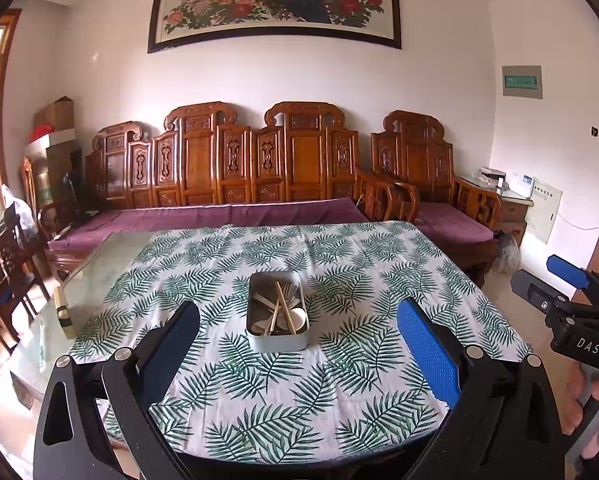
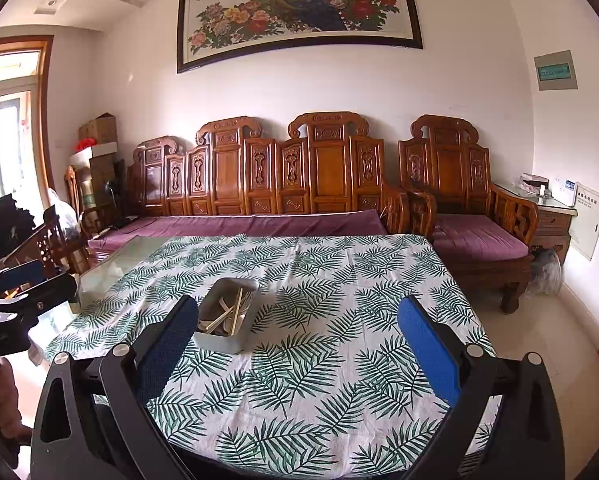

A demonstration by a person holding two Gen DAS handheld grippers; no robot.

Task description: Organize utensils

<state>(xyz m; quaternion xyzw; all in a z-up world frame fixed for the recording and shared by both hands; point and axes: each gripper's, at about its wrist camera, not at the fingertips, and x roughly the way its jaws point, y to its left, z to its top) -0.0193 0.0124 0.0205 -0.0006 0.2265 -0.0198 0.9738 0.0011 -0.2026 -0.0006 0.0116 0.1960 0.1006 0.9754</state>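
A grey metal box (image 1: 277, 342) stands mid-table on the leaf-print cloth. It holds wooden chopsticks (image 1: 285, 312) and white spoons (image 1: 297, 316), all jumbled together. In the right wrist view the box (image 2: 219, 342) sits left of centre, beside my left finger. My left gripper (image 1: 299, 344) is open and empty, held above the near table edge, with the box between its fingers further ahead. My right gripper (image 2: 299, 344) is open and empty too. It also shows at the right edge of the left wrist view (image 1: 571, 292).
The leaf-print cloth (image 1: 339, 380) covers a glass table whose bare glass (image 1: 99, 272) shows at the left. A carved wooden sofa (image 1: 239, 168) with purple cushions stands behind the table. Wooden chairs (image 1: 3, 272) stand at the left.
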